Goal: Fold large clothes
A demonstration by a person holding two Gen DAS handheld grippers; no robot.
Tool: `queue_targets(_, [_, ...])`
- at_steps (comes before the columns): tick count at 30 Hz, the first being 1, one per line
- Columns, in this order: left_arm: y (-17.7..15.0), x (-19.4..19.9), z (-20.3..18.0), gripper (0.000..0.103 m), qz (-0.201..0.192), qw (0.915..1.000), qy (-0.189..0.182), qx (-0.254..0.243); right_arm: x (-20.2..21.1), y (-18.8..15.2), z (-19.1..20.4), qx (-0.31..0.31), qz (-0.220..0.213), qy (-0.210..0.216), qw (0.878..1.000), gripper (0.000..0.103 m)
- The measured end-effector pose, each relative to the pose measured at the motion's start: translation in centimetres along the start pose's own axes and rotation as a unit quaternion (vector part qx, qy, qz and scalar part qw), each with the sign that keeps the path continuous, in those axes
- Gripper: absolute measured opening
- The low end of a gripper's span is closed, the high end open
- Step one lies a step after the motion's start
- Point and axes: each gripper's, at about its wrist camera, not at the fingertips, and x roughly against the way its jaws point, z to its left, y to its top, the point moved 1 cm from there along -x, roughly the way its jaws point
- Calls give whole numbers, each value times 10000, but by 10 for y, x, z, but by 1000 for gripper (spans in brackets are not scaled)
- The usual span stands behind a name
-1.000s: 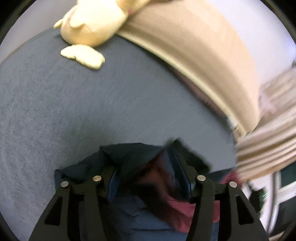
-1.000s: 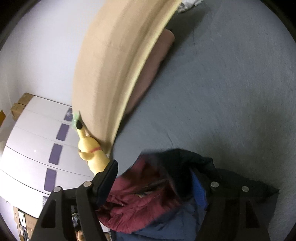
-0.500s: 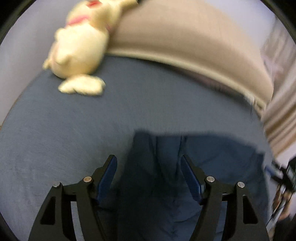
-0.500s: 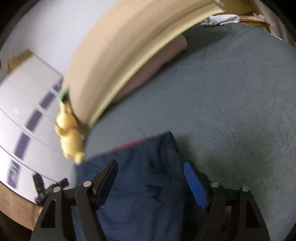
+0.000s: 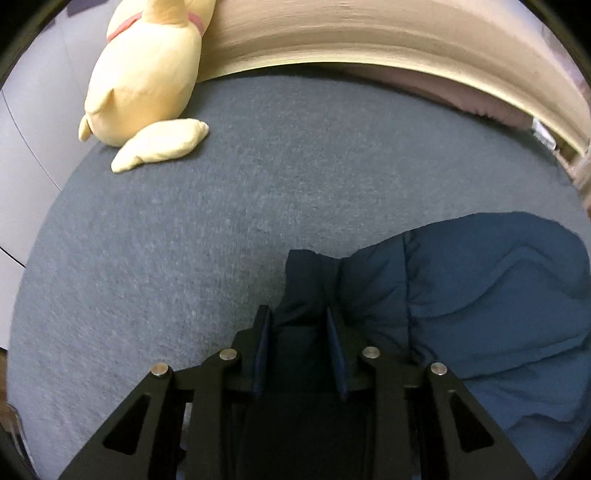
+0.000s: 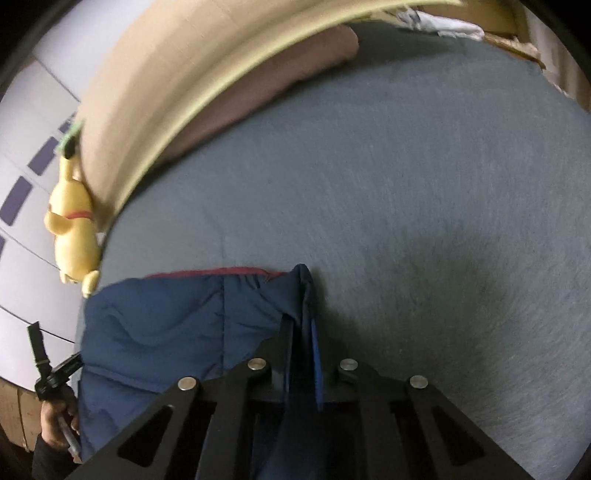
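Two grippers hold one blue padded jacket (image 5: 480,295) that lies on the grey bed cover (image 5: 258,184). The left gripper (image 5: 299,317) has a bunched corner of it between its fingers, and its jaws are closing on that fabric. The right gripper (image 6: 301,321) is clamped tight on the opposite corner (a strip of red lining shows along the far edge). A yellow plush toy (image 5: 147,70) leans against the headboard (image 5: 369,33).

Jacket (image 5: 480,295) cut off at frame edge
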Motion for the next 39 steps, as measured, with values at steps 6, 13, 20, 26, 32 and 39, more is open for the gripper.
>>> queue_targets(6, [2,35,-3,32,-476,9986,246,-26,35,4,17,158,-441,-564,9973,31])
queue_targets(13, [10,102,-78,58,-1445,9863,16,-801,88,-3,92,506,-1281,-218,9902,66])
queue_targets(20, [9,44,-128,59,-842,9916,216,-961,11,-33,149,1048,-561,-381,9922,66])
queue_targets(26, [15,17,-124,63,-540,9948,240,-824,-25,-25,143,989,-323,-768,9916,68])
queue_targets(32, [16,3,-116,71,-373,9975,72,-595,-39,-19,140,927,-216,-856,9918,74])
queue_targets(39, [6,75,-88,70,-647,9968,-384,-257,47,-32,152,1051,-818,-450,9901,75])
